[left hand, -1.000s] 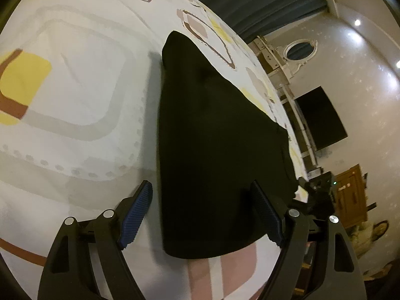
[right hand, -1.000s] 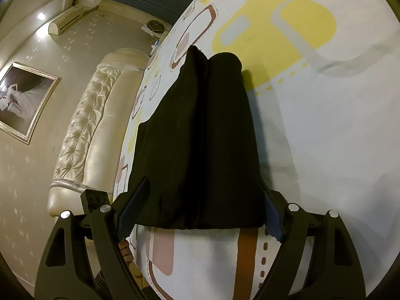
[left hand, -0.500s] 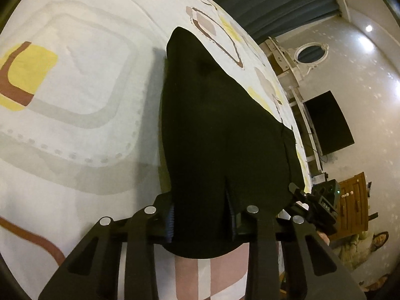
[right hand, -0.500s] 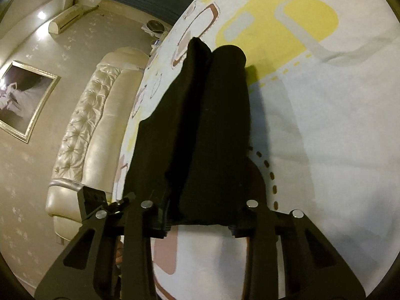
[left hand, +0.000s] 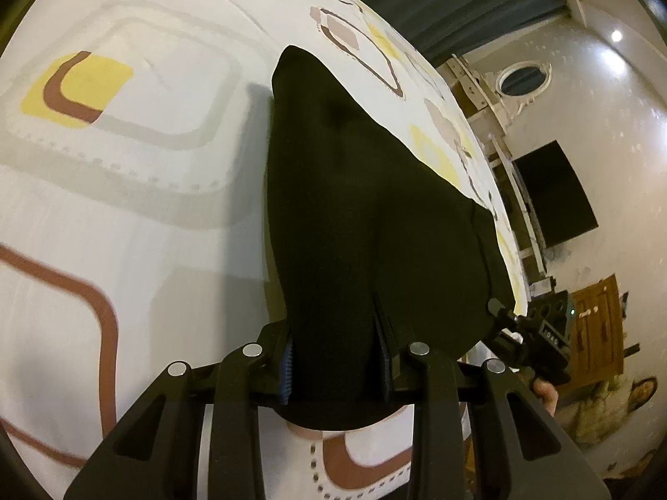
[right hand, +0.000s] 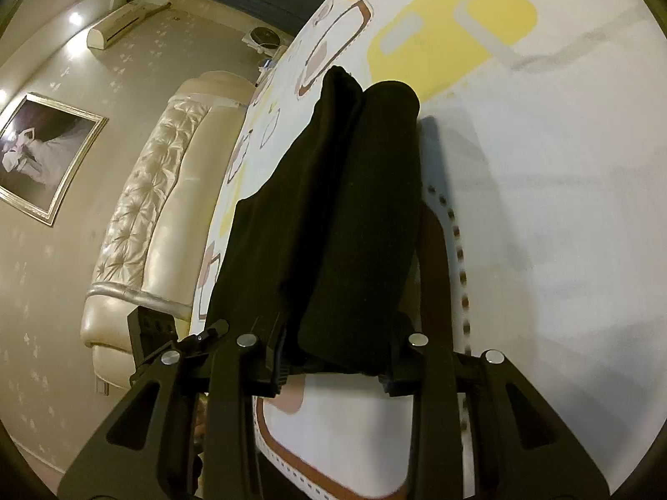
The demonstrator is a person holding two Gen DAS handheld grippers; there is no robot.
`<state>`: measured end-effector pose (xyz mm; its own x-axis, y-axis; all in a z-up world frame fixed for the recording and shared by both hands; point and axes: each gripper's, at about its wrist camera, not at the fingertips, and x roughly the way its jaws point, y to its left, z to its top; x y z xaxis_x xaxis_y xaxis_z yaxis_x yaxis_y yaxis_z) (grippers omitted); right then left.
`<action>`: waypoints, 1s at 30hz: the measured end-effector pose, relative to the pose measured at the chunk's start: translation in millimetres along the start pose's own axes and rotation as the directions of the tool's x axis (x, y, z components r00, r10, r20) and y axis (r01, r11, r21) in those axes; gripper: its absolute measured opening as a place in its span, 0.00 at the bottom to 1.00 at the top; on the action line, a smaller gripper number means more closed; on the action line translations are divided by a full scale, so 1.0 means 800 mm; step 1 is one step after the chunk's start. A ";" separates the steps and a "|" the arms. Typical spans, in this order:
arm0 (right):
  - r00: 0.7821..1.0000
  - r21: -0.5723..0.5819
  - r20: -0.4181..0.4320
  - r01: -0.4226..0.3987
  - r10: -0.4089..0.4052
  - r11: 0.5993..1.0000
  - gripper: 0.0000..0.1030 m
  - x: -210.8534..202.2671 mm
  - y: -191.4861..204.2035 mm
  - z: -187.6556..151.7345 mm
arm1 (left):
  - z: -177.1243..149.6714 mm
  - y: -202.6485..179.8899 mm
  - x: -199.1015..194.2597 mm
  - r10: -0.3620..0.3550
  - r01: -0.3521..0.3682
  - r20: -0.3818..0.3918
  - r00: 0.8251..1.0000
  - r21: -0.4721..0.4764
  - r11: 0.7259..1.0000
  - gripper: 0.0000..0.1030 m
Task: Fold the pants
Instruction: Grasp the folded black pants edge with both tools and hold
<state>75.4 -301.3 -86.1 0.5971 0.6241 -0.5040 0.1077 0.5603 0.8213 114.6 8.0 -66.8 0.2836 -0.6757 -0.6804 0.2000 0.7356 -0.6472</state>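
The black pants (left hand: pixel 358 216) lie folded lengthwise on a patterned bedsheet (left hand: pixel 125 191), running away from me. My left gripper (left hand: pixel 335 358) is shut on their near edge, which is lifted off the sheet. In the right wrist view the same pants (right hand: pixel 333 216) show two stacked leg rolls, and my right gripper (right hand: pixel 333 364) is shut on their near edge, also raised. The right gripper (left hand: pixel 537 333) shows at the pants' right corner in the left wrist view. The left gripper's body (right hand: pixel 154 327) shows at the left of the right wrist view.
The white sheet with yellow, brown and grey shapes covers the whole bed. A cream tufted headboard (right hand: pixel 141 225) stands left of the bed. A white shelf unit (left hand: pixel 500 100), a dark TV (left hand: pixel 554 191) and a wooden cabinet (left hand: pixel 600 329) stand along the far wall.
Both grippers went from open around the pants' near edge to shut on it. The gripped edge has since lifted off the sheet, showing more sheet pattern beneath.
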 end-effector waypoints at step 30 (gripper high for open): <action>0.999 0.049 0.000 -0.044 0.044 0.998 0.31 -0.006 -0.024 -0.048 | -0.041 0.008 -0.006 -0.008 0.006 0.031 0.999 0.043 0.999 0.32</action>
<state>39.9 -293.9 -109.4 0.6013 0.6481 -0.4673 0.1199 0.5051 0.8547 83.6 14.4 -78.6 0.3109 -0.6795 -0.6645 0.2415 0.7327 -0.6362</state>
